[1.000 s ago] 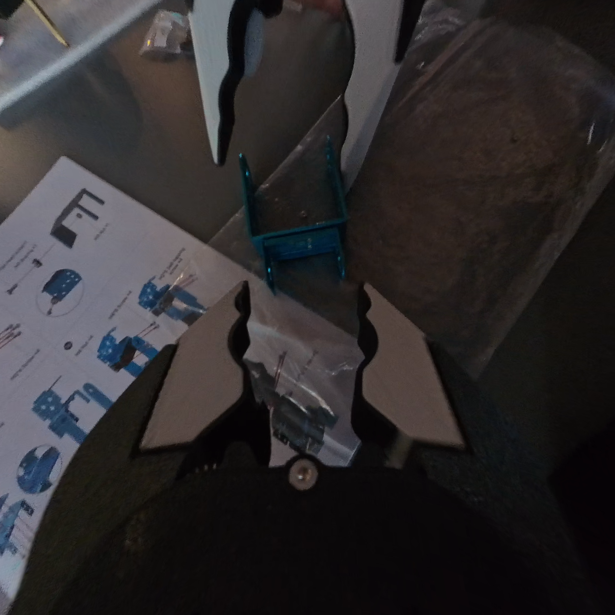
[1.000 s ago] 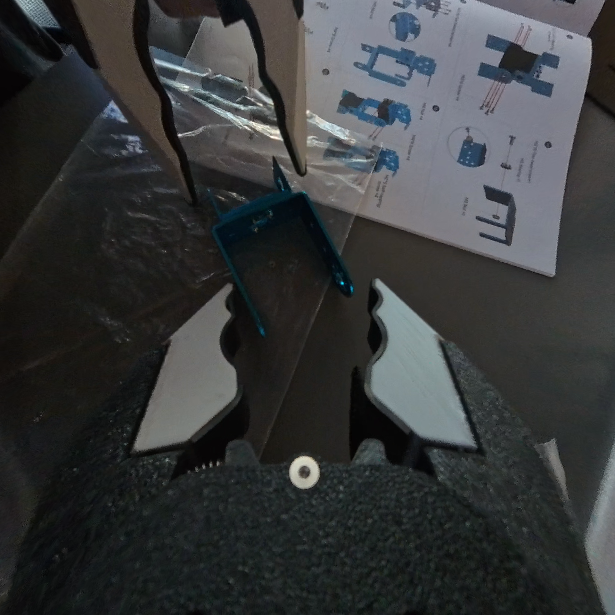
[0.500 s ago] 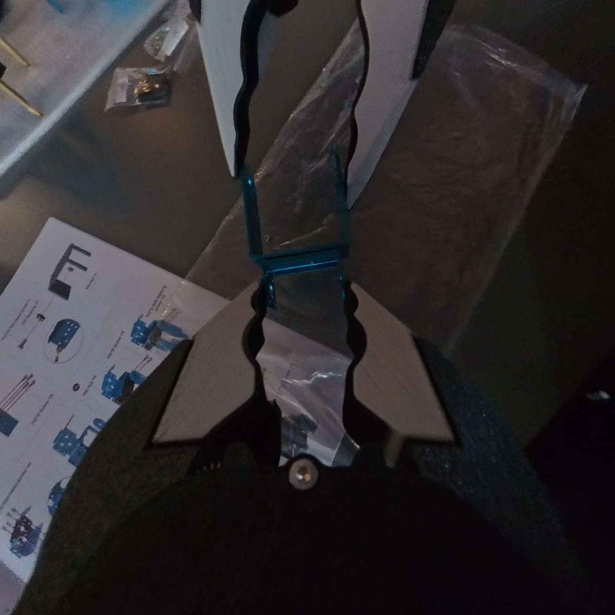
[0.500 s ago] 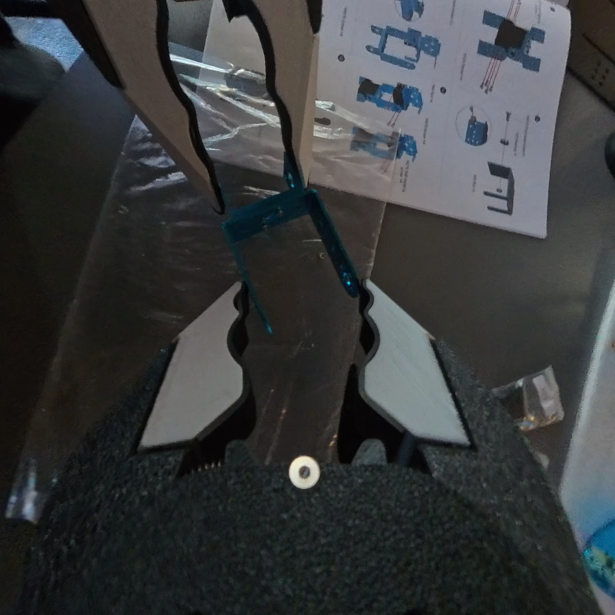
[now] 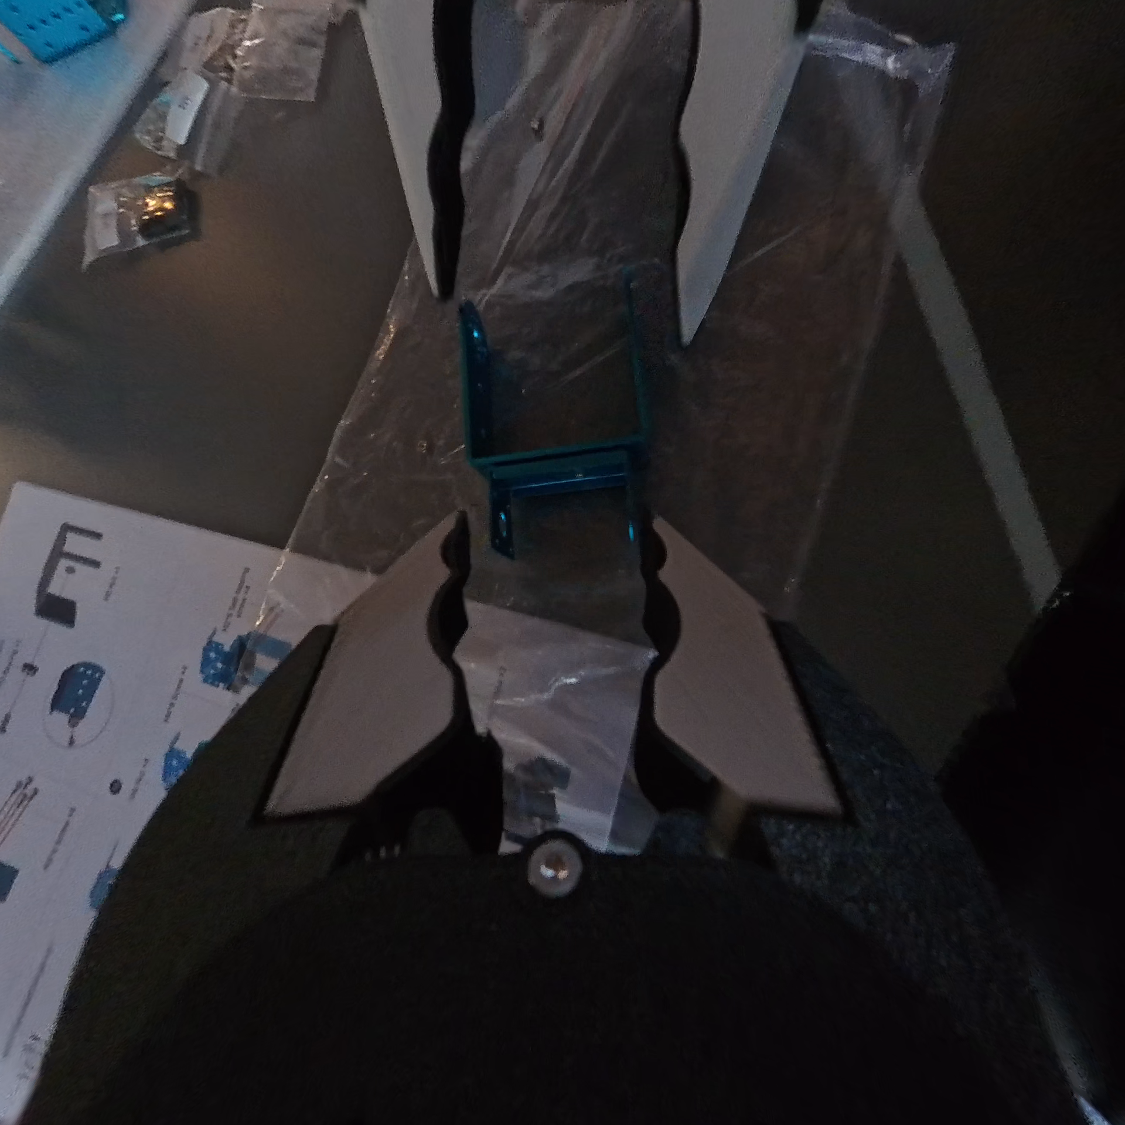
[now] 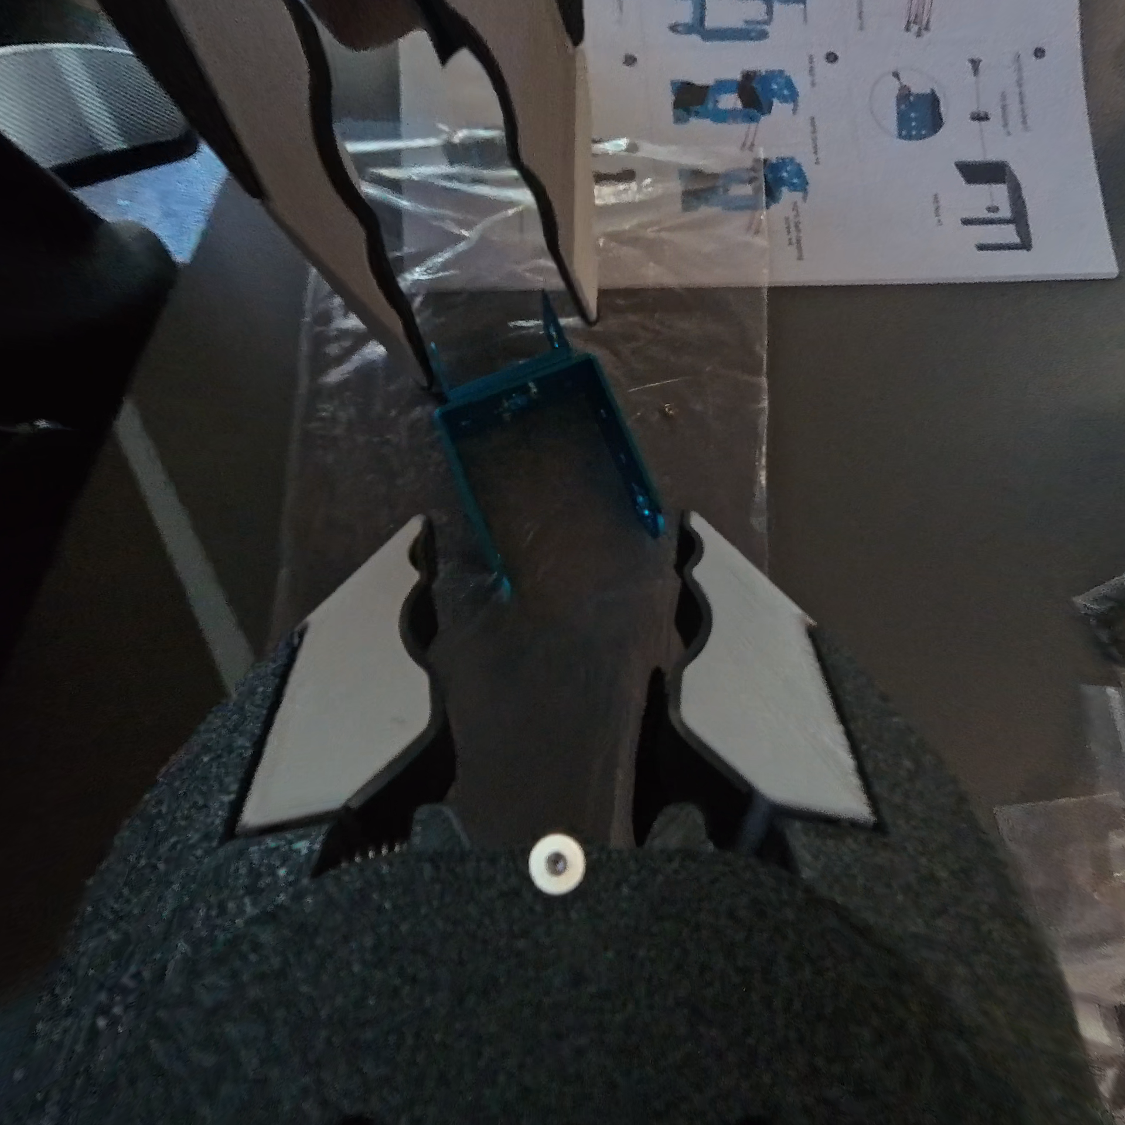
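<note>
A blue metal bracket (image 5: 557, 453), H-shaped with two long and two short arms, lies on a clear plastic bag (image 5: 761, 365) on the dark table. My left gripper (image 5: 557, 522) is open, its fingertips either side of the short arms. My right gripper (image 6: 555, 518) is open, its fingertips either side of the ends of the long arms of the bracket (image 6: 523, 396). The two grippers face each other. The right gripper (image 5: 566, 316) shows at the top of the left wrist view and the left gripper (image 6: 506, 350) at the top of the right wrist view. I cannot tell whether a fingertip touches the bracket.
A white instruction sheet (image 5: 122, 609) with blue drawings lies left of my left gripper; it also shows in the right wrist view (image 6: 913, 152). Small bags of parts (image 5: 143, 213) lie at the far left. A tiny screw (image 6: 668, 409) sits on the bag. More bags (image 6: 1083, 852) lie to the right. The gap from one gripper's tips to the other's is roughly 7 cm. The tiny screw (image 6: 668, 409) is about 4 cm from my left fingertips.
Both grippers moved in around the bracket's ends and narrowed half a second ago, then widened again. The bracket has turned into line between them.
</note>
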